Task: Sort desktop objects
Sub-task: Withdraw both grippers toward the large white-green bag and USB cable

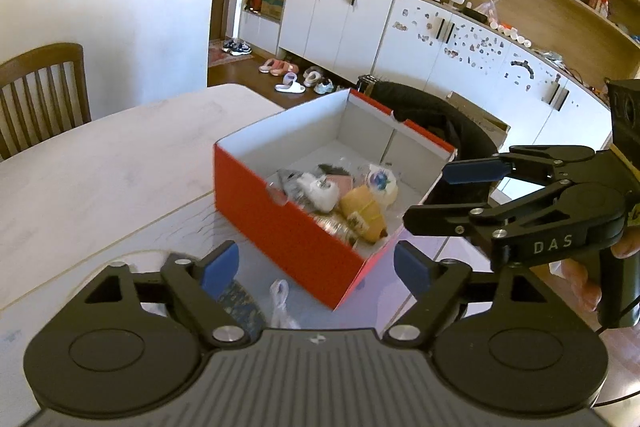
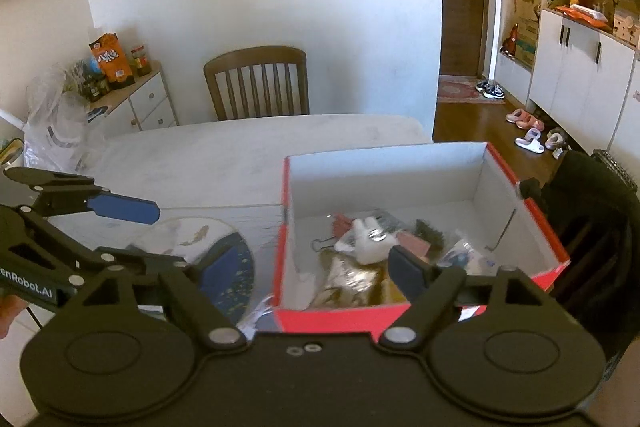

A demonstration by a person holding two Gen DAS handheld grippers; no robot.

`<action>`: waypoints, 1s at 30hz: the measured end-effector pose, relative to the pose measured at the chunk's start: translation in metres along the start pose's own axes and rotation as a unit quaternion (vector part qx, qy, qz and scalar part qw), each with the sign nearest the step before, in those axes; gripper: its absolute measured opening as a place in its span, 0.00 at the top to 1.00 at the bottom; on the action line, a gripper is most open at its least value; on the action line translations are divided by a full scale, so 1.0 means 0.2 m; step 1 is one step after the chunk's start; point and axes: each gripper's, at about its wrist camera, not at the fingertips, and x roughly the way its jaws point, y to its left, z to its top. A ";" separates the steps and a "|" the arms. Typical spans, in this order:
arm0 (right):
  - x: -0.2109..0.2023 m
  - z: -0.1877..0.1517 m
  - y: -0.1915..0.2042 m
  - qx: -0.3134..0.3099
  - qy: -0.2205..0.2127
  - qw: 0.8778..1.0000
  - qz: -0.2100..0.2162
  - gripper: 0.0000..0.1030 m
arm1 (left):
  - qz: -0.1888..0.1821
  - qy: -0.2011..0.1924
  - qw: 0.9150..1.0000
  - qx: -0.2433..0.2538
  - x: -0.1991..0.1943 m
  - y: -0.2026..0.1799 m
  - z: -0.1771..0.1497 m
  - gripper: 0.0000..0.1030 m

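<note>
A red box with a white inside (image 1: 280, 223) (image 2: 332, 319) stands open on the pale table (image 1: 100, 167). Several small items lie in it, among them a white bagged piece (image 1: 320, 193) (image 2: 366, 247) and a yellow one (image 1: 364, 211). A round fan, dark blue and white (image 2: 208, 247) (image 1: 244, 307), lies left of the box with its white tassel (image 1: 280, 299). My left gripper (image 1: 316, 267) (image 2: 168, 237) is open above the fan and the box's near corner, holding nothing. My right gripper (image 2: 316, 269) (image 1: 440, 195) is open over the box's near wall, also holding nothing.
A wooden chair (image 2: 258, 83) stands at the table's far side. A chair draped with a black jacket (image 2: 596, 211) is right of the box. A clear plastic bag (image 2: 56, 123) and a small cabinet (image 2: 148, 99) sit at the far left. White cupboards (image 1: 340, 19) line the room.
</note>
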 end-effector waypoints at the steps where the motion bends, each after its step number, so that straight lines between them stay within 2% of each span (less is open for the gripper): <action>1: 0.00 -0.01 0.03 0.002 0.001 1.000 -0.002 0.18 | 0.002 -0.002 1.000 0.003 -0.02 0.02 -0.03 0.10; 3: 0.00 -0.04 0.09 0.003 0.002 1.000 -0.007 0.18 | 0.008 -0.005 1.000 0.009 -0.06 0.06 -0.07 0.00; 12: 0.07 -0.16 0.32 0.011 0.012 1.000 -0.024 0.18 | 0.008 0.002 1.000 0.017 -0.15 0.28 -0.26 0.00; 18: 0.16 -0.22 0.41 0.015 0.020 0.999 -0.044 0.18 | 0.010 0.012 0.999 0.032 -0.13 0.43 -0.36 0.00; 24: 0.28 -0.29 0.45 0.021 0.030 0.997 -0.063 0.19 | 0.003 0.019 0.997 0.078 -0.03 0.53 -0.42 0.00; 30: 0.41 -0.33 0.51 0.014 0.033 0.996 -0.085 0.22 | -0.012 0.027 0.991 0.134 0.07 0.61 -0.47 0.00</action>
